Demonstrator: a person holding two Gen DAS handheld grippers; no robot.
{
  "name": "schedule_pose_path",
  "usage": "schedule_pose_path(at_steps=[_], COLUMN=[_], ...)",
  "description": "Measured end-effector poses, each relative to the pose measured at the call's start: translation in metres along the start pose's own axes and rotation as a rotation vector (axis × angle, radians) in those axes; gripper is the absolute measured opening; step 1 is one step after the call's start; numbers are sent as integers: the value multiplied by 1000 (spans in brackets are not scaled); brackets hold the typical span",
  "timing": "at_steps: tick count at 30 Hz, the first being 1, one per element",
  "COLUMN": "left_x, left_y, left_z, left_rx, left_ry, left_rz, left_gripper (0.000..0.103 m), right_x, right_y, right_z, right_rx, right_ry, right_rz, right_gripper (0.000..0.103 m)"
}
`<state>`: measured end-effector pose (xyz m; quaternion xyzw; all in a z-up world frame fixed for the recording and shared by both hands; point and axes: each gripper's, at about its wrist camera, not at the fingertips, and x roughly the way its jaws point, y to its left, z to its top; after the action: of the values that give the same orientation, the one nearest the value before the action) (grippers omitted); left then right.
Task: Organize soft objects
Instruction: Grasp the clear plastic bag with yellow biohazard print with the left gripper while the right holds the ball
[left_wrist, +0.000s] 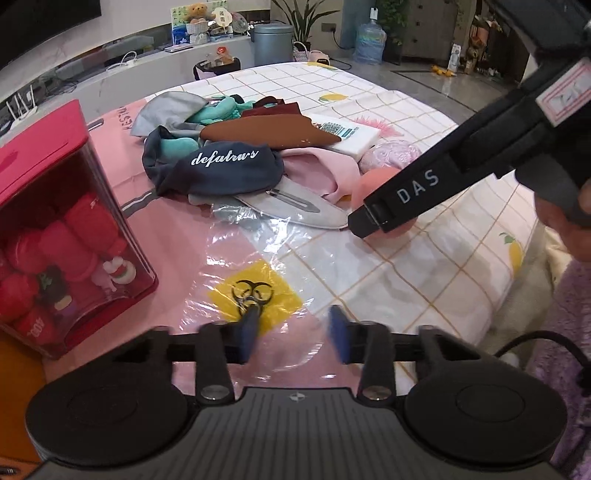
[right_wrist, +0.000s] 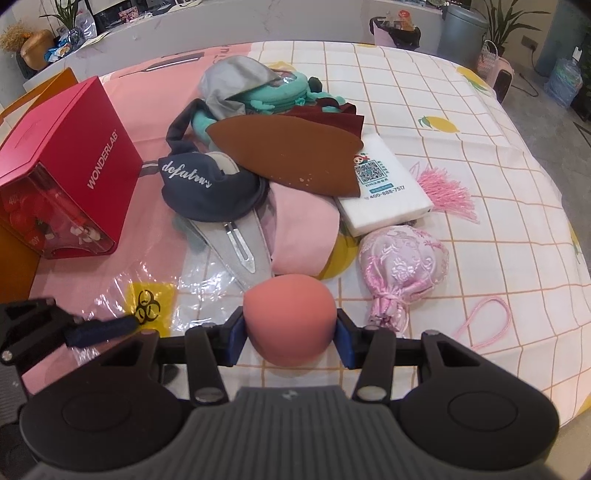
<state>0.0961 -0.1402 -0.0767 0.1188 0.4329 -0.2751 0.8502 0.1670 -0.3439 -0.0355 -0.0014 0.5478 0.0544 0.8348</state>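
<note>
The salmon foam ball (right_wrist: 290, 319) is clamped across its widest part between the pads of the right gripper (right_wrist: 290, 339), just above the tablecloth (right_wrist: 461, 155). The ball is judged light and compressible — gentle pressure at the equator should suffice. The left gripper (left_wrist: 293, 334) is seen partly closed over the clear plastic bag (left_wrist: 258, 258); whether film is pinched cannot be told. A heap of fabric items (right_wrist: 221, 184) and a red box (right_wrist: 70, 155) lie beyond — shelves and plants behind.

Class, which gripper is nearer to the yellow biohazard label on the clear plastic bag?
Left. The left gripper sits right at the yellow biohazard label; the right gripper is off to the side, clamping the round salmon-pink sponge.
</note>
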Motion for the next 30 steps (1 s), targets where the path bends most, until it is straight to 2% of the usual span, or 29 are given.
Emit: schedule_pose_path(at_steps=[1, 4, 13, 15, 16, 18, 21, 23, 24, 25, 28, 30], left_x=[-2, -8, -30, -32, -34, -37, -36, -33, -31, -29, -31, -28], left_y=[1, 3, -9, -8, -6, 1, 6, 10, 12, 13, 21, 27], left_z=[-1, -3, -14, -16, -18, -20, -19, -18, -17, -18, -20, -20], left_rx=[-16, -21, 101, 90, 73, 41, 43, 38, 27, 12, -29, -13], left_ry=[-1, -16, -121, -130, -144, -172, -142, -100, -76, -59, -114, -117], left_rz=[-3, -11, 21, 43, 61, 85, 72, 40, 40, 61, 157, 165], left_gripper=[11, 4, 0, 1, 7, 9, 10, 44, 85, 102, 101, 103], right_x=[0, 0, -3, -4, -4, -5, -6, -6, -6, -6, -7, -8], right_y=[0, -1, -1, -2, -2, -3, -2, -1, 0, 1, 2, 2], right_z=[0, -1, -2, -2, -2, -2, -2, -2, -2, -3, -4, -4], right_rx=[-1, 2, 6, 10, 12, 14, 7, -1, -7, -13, -24, -24], right_ry=[-1, 1, -8, -8, -9, -13, -18, -17, -16, -15, -12, -11], right_rz=[0, -6, -15, -17, -16, -14, -1, 1, 0, 2, 29, 43], right_gripper=[48, 48, 49, 49, 49, 49, 49, 49, 49, 49, 49, 50])
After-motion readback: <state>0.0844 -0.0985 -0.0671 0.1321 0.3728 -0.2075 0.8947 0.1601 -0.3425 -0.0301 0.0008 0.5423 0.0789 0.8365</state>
